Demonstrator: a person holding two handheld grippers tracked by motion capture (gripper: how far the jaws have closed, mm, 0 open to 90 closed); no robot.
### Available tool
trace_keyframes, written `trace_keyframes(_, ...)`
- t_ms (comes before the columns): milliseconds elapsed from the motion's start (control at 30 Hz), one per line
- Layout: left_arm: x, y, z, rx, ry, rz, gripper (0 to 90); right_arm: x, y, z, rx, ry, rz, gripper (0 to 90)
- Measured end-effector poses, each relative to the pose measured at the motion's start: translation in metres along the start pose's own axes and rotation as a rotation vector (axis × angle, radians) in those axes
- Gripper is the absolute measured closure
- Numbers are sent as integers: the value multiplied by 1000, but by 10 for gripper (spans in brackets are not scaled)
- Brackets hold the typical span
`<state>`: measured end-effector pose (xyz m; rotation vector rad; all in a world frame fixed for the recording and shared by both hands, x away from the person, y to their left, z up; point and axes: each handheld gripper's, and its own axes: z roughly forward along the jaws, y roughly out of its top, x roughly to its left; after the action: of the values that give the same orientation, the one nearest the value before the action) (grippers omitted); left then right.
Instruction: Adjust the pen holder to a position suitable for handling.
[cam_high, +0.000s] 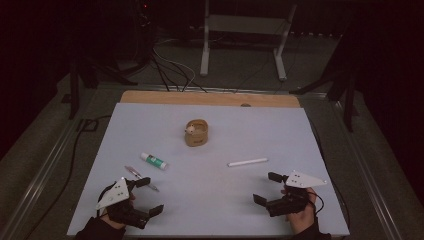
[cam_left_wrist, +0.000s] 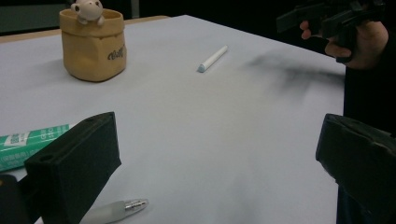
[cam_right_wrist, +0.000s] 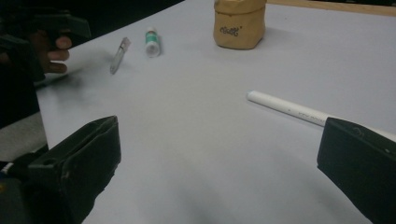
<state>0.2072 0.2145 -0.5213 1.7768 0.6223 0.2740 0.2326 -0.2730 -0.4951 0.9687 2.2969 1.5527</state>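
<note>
- Looking down from the high view, the left gripper (cam_high: 149, 196) sits at the near left corner of the pale table (cam_high: 300, 130) with its jaws spread wide and nothing between them. The clear pen (cam_high: 141, 178) lies just beside its upper jaw, slanting away toward the far left, and the green-and-white tube (cam_high: 153, 161) lies a little beyond that. The right gripper (cam_high: 266, 187) rests at the near right, jaws likewise apart and empty; the white pen (cam_high: 247, 162) lies just beyond it, its long axis running nearly across the table. The tan pot (cam_high: 196, 133) stands well apart from both, near the middle.
- Seen in the left gripper view, the clear pen's tip (cam_left_wrist: 133, 204) pokes out beside the left-hand jaw, low and close, while the tube's end (cam_left_wrist: 32, 142) shows behind that jaw. The white pen (cam_left_wrist: 212, 59) lies far off, nearer the other hand (cam_left_wrist: 359, 39).
- Seen in the right gripper view, the white pen (cam_right_wrist: 287, 108) runs toward the right-hand jaw and passes behind it, slightly off the centre of the open gap. I judge the right hand nearer this pen and the left nearer the clear one; each would need a small sideways shift to straddle its pen across the barrel.
</note>
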Motion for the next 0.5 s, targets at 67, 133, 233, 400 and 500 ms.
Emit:
trace_keyframes(67, 0, 0, 0, 0, 0, -2, 5, 1, 1, 0, 0, -4, -10, 0)
trace_keyframes(133, 0, 0, 0, 1, 2, -1, 5, 2, 1, 0, 4, -6, -14, 0)
trace_keyframes(233, 0, 1, -2, -8, 0, -2, 5, 2, 1, 0, 8, -8, -7, 0)
trace_keyframes(400, 0, 1, -2, -10, -4, -5, 5, 3, 1, 0, 27, -35, -16, 0)
trace_keyframes(500, 0, 2, -2, -11, -6, -1, 5, 7, 2, 3, 52, -48, -24, 0)
